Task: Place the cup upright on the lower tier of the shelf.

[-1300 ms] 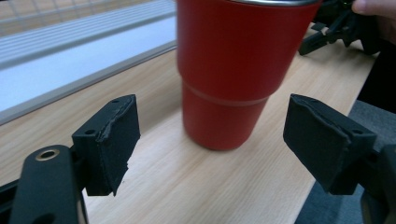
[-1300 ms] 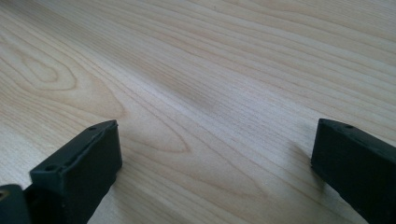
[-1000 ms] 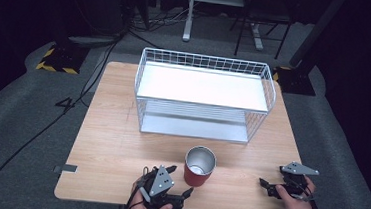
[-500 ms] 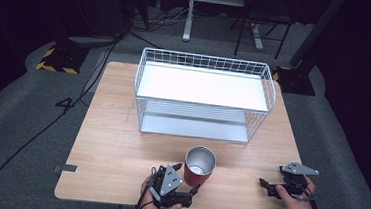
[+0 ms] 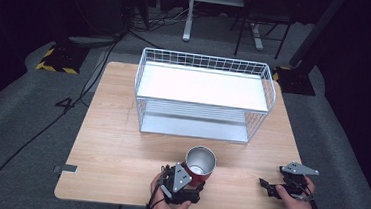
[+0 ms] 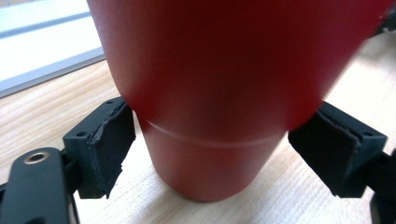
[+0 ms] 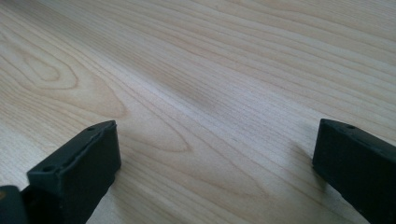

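- counter (image 5: 121, 129): wood top; white wire shelf rack (image 5: 204, 93) stands at the far side, well apart from the cup, not in the way.
- red cup (image 5: 200, 162): upright, long axis vertical, near front edge, open mouth up.
- left hand-held gripper (image 5: 181, 183): nearer; cup sits just ahead, between its spread jaws, pads (image 6: 114, 140) flanking the lower wall, not clamped.
- right hand-held gripper (image 5: 273, 187): jaws apart, empty, off to the cup's right.

A large dark "4" (image 5: 66, 103) is marked on the grey floor (image 5: 32, 117) just left of the wooden surface (image 5: 110, 143). Nothing else is readable, neither on the red cup (image 6: 224, 93) nor elsewhere.
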Demonstrator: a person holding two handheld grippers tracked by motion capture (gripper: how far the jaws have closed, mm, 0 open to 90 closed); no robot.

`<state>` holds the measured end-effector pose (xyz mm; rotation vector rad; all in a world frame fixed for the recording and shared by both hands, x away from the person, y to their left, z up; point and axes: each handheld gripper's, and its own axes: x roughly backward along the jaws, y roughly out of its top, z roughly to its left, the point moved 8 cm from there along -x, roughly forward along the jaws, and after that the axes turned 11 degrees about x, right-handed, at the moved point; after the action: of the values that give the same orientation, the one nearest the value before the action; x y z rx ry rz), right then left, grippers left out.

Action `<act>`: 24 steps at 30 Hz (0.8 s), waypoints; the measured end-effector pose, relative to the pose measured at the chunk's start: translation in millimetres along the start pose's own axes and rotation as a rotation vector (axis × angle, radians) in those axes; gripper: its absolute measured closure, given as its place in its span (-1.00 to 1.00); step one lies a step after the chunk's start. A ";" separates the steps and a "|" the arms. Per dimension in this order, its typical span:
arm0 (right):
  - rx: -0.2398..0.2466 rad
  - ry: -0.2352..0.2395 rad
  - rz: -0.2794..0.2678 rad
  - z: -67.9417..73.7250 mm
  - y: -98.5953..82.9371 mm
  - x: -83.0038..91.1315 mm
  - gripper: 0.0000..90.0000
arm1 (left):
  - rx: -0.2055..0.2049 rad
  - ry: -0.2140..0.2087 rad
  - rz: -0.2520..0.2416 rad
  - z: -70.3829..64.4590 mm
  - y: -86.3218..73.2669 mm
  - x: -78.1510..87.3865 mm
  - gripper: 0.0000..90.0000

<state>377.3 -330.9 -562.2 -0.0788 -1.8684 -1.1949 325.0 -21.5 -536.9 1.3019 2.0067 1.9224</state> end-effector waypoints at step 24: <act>0.000 0.001 0.000 0.1 0.0 0.0 -0.98 | 0.064 0.100 0.013 -6.3 6.2 -19.3 -0.65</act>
<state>377.3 -330.9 -562.2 -0.0784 -1.8679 -1.1942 336.8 -38.9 -539.7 1.2592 2.1286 1.9828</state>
